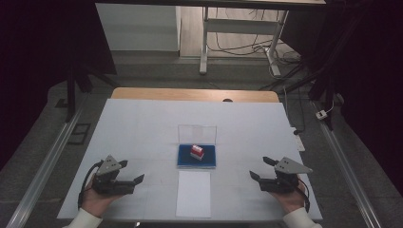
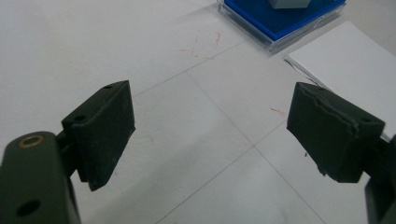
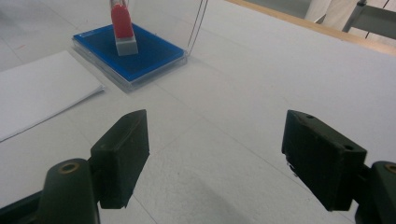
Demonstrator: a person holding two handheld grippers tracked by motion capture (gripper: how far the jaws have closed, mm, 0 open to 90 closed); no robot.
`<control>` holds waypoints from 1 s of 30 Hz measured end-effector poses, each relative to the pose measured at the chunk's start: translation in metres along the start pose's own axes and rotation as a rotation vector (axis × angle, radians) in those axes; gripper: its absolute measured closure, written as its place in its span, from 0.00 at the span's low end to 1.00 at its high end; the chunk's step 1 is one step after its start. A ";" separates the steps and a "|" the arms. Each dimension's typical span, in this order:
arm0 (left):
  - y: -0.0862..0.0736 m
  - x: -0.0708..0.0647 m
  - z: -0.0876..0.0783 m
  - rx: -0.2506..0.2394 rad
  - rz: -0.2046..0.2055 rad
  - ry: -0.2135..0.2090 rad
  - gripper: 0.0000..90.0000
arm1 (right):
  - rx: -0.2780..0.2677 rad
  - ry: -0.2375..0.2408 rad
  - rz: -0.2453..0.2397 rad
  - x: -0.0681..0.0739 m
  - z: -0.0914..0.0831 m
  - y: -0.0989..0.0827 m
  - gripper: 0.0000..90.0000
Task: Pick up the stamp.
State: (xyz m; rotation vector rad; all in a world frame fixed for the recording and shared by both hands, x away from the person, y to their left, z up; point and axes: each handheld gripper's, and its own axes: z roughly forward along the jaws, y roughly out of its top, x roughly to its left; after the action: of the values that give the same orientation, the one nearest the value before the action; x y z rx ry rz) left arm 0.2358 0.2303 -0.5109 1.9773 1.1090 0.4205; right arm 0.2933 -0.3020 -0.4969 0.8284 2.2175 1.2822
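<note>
1. Dim room, dark curtains at both sides; white table point(image 1: 142, 123) under the light, with faint grid lines and some red marks.
2. At the middle of the table, a blue tray point(image 1: 185, 159) with a clear lid point(image 1: 196, 133) standing upright at its far edge; on the tray, a small red and white block point(image 1: 197, 152), upright; just in front of the tray, a white sheet point(image 1: 193, 194) lying flat.
3. Left gripper point(image 1: 134, 172) near the left edge, jaws spread wide, nothing between; right gripper point(image 1: 259, 168) near the right edge, also spread and empty; both well apart from the tray.
4. Block probably light and stiff, maybe smooth plastic, so somewhat slippery; best taken at the two flat sides, low, near the white base.
5. Lid thin and perhaps brittle; better not squeezed hard.
6. Sheet soft and flat, hard to pinch; easier lifted at a corner or edge.
</note>
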 end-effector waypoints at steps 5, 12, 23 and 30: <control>0.000 -0.001 0.000 0.000 0.001 -0.007 0.16 | 0.002 0.005 0.005 0.000 0.001 0.000 0.26; 0.000 -0.003 -0.001 -0.001 0.008 -0.021 0.17 | 0.007 0.010 0.010 -0.001 0.001 -0.001 0.27; 0.000 -0.003 0.000 -0.001 0.007 -0.026 0.17 | 0.010 0.008 0.007 0.000 0.000 0.000 0.29; 0.000 -0.003 0.000 0.000 0.004 -0.032 0.17 | 0.011 0.013 0.007 0.000 0.000 0.001 0.29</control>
State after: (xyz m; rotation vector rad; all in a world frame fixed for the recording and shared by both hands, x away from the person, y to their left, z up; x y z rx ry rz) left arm 0.2344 0.2281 -0.5106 1.9800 1.0858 0.3898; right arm 0.2935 -0.3018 -0.4962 0.8354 2.2357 1.2828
